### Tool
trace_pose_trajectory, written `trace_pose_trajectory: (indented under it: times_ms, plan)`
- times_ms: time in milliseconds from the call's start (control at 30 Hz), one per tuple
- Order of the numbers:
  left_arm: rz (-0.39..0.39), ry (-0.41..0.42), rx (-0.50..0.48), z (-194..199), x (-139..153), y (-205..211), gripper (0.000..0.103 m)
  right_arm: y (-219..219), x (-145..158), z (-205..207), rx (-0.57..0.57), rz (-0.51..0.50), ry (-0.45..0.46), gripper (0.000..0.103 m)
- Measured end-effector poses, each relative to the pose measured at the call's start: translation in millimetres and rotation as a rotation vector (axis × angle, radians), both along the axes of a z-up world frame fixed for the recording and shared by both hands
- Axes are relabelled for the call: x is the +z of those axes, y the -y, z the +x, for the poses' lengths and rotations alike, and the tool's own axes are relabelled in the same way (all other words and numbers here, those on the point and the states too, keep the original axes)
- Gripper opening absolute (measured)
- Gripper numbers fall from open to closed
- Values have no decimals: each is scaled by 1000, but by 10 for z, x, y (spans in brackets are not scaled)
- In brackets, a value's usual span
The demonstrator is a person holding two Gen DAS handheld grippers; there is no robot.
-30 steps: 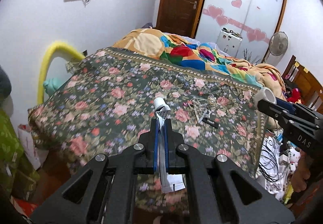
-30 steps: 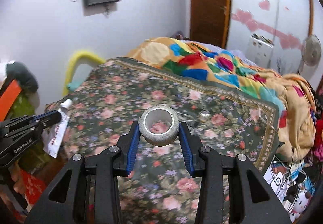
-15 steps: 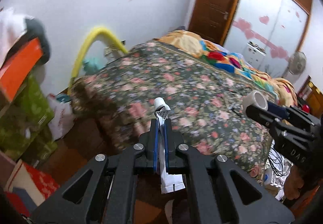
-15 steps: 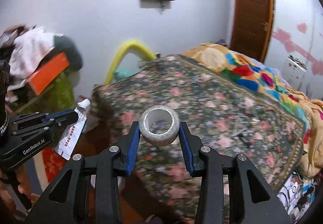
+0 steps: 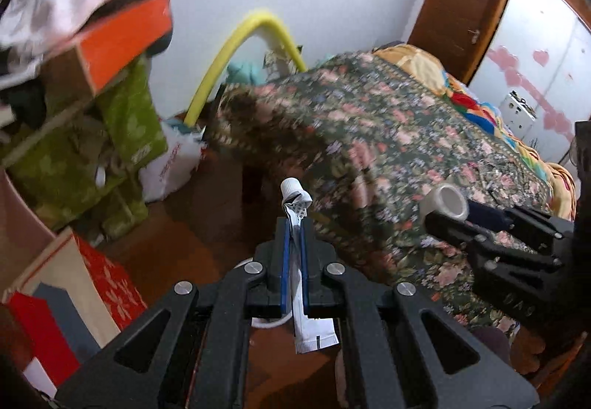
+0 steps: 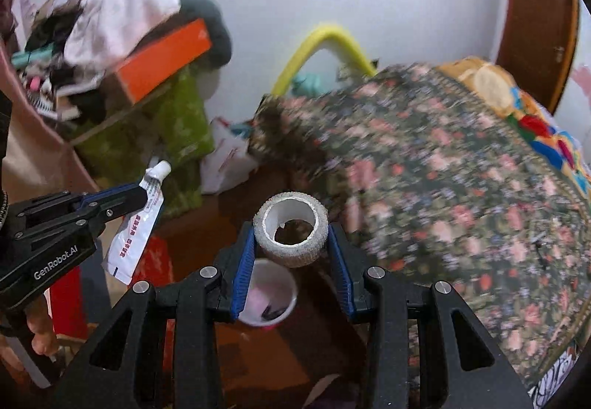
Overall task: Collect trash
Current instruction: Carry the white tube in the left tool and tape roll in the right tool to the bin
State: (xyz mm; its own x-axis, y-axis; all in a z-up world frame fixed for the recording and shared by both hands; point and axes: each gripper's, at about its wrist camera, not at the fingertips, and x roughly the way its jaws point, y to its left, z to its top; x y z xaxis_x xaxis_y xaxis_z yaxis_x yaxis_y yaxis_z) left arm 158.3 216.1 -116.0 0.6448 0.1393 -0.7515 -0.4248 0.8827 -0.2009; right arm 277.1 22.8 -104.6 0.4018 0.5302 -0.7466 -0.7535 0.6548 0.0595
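Your left gripper (image 5: 292,224) is clamped nearly closed on a flattened white tube (image 5: 295,209), cap up, crimped end hanging below the pads. Your right gripper (image 6: 291,243) is part open, pads pinching a grey tape roll (image 6: 291,234) by its sides, bore facing the camera. Both are off the bed, over the brown floor. Directly below the roll stands a white bin (image 6: 267,294) with scraps inside. Floral bedspread (image 6: 461,195) to the right, orange box (image 6: 162,60) on the cluttered shelf to the left.
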Motion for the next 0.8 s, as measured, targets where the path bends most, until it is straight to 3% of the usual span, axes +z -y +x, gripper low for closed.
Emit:
trace_pose_trajectory:
  times_ms: [200,433,600,667,700,800]
  plan:
    - [-52,-88,29,68,-573,-179,4,-423,-513,0,69,-93,-125,36]
    - [-194,-156,52,175,-1183,-411,4,-738,-950,104,101,-185,-183,36]
    - [-242,-157,73,262,-1315,-538,4,-865,-1031,204,131,-167,-230,37]
    - [-253,-159,80,274,-1320,-577,11,-903,-1044,233,146,-164,-260,37]
    - [-243,-164,86,272,-1315,-588,16,-918,-1056,246,147,-165,-269,41]
    - [-197,-167,87,240,-1275,-586,18,-928,-1061,263,134,-169,-252,54]
